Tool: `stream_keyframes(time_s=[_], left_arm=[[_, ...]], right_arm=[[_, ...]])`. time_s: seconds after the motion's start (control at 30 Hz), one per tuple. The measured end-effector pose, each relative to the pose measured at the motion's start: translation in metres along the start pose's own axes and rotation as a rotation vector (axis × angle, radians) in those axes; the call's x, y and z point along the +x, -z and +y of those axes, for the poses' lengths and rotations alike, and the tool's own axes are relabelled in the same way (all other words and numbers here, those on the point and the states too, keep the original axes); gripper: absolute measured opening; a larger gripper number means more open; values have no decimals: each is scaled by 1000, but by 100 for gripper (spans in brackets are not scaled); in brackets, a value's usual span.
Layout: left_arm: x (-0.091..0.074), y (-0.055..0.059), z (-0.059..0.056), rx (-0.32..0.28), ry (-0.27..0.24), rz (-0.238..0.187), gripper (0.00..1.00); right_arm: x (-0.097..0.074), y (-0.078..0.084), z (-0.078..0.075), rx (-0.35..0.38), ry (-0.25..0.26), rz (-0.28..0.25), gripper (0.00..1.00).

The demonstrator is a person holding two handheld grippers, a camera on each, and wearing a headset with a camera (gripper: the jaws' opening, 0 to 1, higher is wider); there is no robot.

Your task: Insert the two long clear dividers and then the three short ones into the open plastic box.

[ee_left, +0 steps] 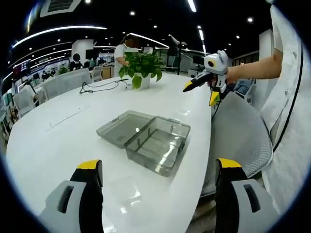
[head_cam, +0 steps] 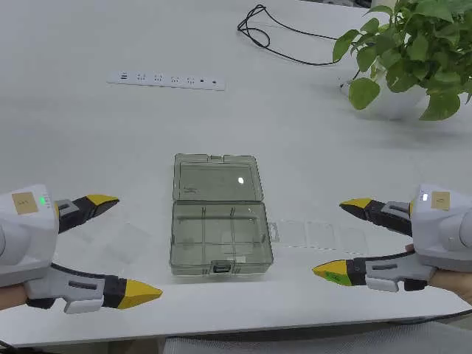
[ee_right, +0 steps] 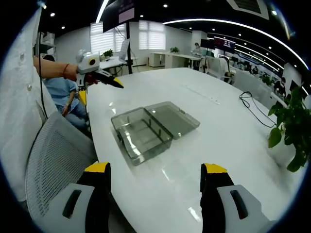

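Noting smoky translucent plastic box [head_cam: 177, 236] lying open, lid [head_cam: 217, 179] hinged back, tray facing up for loading. Finding flat clear dividers [head_cam: 317, 234] lying just right of box, not yet inserted. Observing left gripper [head_cam: 136, 245] and right gripper [head_cam: 329, 237] flanking box, jaws spread wide, holding nothing, seemingly readying for first pick.

Table [head_cam: 88, 147] w/ box [head_cam: 193, 267], dividers [head_cam: 310, 234], pwr strip [head_cam: 166, 80], plant [head_cam: 409, 44].

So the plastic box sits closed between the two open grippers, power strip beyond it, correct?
No: the plastic box is open, its lid laid flat behind it, as the head view shows. It does sit between the open left gripper and right gripper, power strip beyond it.
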State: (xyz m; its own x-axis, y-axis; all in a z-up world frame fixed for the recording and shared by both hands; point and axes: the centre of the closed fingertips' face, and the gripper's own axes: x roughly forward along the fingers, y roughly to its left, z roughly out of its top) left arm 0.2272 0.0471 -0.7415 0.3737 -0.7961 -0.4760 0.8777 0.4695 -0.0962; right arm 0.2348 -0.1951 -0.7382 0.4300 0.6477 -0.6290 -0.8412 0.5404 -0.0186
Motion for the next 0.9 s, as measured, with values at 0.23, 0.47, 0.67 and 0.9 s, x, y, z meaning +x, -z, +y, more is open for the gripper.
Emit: stream_keyframes(time_s=[0.23, 0.47, 0.67, 0.9], left_arm=[[0, 0, -2, -3, -3, 0, 97], [-1, 3, -1, -8, -7, 4, 97], [-1, 4, -1, -9, -2, 5, 97], [-1, 0, 0, -3, 0, 1, 97]], right_arm=[[0, -1, -1, -7, -7, 2, 76], [1, -5, -2, -15, -14, -1, 76], [1, -5, -2, -14, -15, 3, 76], [1, -6, -1, -15, -13, -1, 77]])
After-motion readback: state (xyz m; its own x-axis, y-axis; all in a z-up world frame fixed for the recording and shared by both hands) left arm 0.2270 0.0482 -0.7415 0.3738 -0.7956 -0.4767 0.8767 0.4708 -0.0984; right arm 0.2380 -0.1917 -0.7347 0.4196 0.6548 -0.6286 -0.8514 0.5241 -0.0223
